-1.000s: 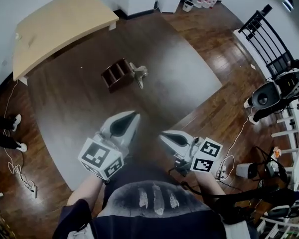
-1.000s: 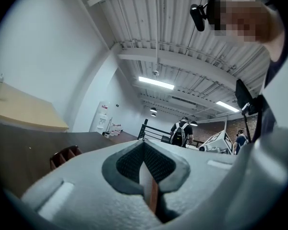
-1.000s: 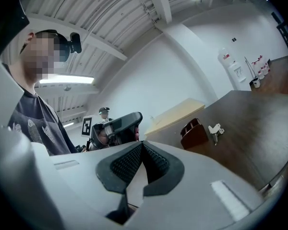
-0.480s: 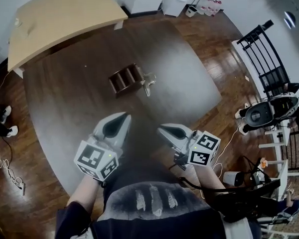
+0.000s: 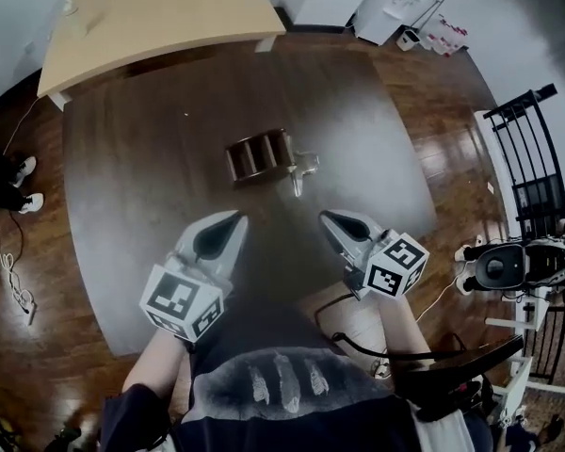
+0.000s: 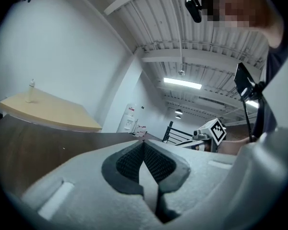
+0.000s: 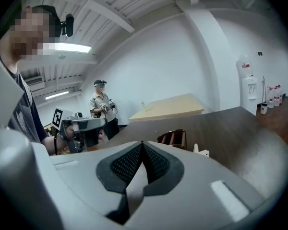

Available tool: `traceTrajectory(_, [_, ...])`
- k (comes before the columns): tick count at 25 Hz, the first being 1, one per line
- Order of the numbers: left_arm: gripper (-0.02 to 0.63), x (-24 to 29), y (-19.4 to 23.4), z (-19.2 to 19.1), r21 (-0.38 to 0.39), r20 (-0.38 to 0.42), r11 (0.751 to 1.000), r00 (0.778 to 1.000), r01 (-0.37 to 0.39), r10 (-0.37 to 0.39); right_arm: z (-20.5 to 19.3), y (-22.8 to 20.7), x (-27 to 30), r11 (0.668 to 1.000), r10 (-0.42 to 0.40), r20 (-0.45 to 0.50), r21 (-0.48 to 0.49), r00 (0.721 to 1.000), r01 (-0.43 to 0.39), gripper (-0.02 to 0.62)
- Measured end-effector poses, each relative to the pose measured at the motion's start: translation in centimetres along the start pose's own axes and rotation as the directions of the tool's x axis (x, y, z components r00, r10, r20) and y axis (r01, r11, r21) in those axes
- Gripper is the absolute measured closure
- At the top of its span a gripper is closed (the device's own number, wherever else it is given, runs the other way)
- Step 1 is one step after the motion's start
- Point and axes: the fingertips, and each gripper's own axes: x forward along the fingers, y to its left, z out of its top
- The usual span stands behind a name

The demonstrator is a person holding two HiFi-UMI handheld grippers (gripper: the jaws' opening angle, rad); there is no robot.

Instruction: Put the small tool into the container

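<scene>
Dark wood table (image 5: 151, 177) is the work surface. A pale table (image 5: 160, 12) stands beyond it at upper left and has no part in this.

Left gripper (image 5: 232, 218): jaws pressed together, nothing between them. Its own view shows the pads meeting with no gap. The tip is over the near part of the table, short of the container.

Container (image 5: 257, 155): brown, slotted, mid-table. The slots are too shadowed to say they are empty.

Tool (image 5: 301, 166): small and pale, lying on the table just beside the container's right end. I cannot tell whether they touch. It is not in the container yet.

Right gripper (image 5: 330, 218): jaws shut tight and empty, tip aimed up-table toward the tool.

Rack (image 5: 539, 196): black, on the floor at far right, well clear.

Change over the last second: container and tool have drawn nearer to both tips in the head view. The right gripper has come up from beside the person's body, well apart from the tool, to near it. The left has closed in less. Neither set of jaws has parted.

Meaning: this is the approach and nothing is picked up. The right gripper looks like the picker, and it must open before it reaches the tool. The drop afterwards is short, as the container sits right alongside.
</scene>
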Motion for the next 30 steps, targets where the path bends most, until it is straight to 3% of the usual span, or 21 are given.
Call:
traceTrajectory(3, [0.607,1.6,-0.2,-0.2,0.006,-0.026,0.999,0.999,-0.036,0.036,0.5,-3.3,0.8,0.999,-0.012,0.000,-0.037,1.000,0.012,0.595])
traceTrajectory(12, [0.607,7.0,-0.4,-0.7,0.035,-0.077,0.988,0.986,-0.148,0.150,-0.6,-11.8,3.9,1.000,0.023,-0.032,-0.017,0.999,-0.023,0.594])
traceTrajectory(13, [0.607,7.3,-0.4,-0.8,0.036,-0.083,0.987,0.983,-0.159,0.162,-1.0,-12.7,4.3,0.999,0.032,-0.044,-0.008,0.999,-0.033,0.566])
traceTrajectory(14, [0.607,7.6,-0.4,-0.9,0.036,-0.088,0.985,0.981,-0.170,0.173,-1.4,-13.6,4.8,0.999,0.040,-0.060,0.004,0.997,-0.040,0.483])
traceTrajectory(15, [0.607,7.9,-0.4,-1.0,0.037,-0.092,0.983,0.979,-0.180,0.182,-1.9,-14.5,5.3,0.999,0.043,-0.079,0.016,0.996,-0.042,0.456])
traceTrajectory(22, [0.607,8.5,0.6,-1.3,0.046,-0.123,0.970,0.962,-0.240,0.244,-5.9,-19.8,9.3,0.994,0.009,-0.244,0.108,0.970,0.018,0.463])
traceTrajectory(30, [0.607,8.2,2.0,-1.5,0.056,-0.153,0.959,0.947,-0.278,0.284,-9.5,-23.6,12.9,0.974,-0.026,-0.363,0.202,0.932,0.106,0.437])
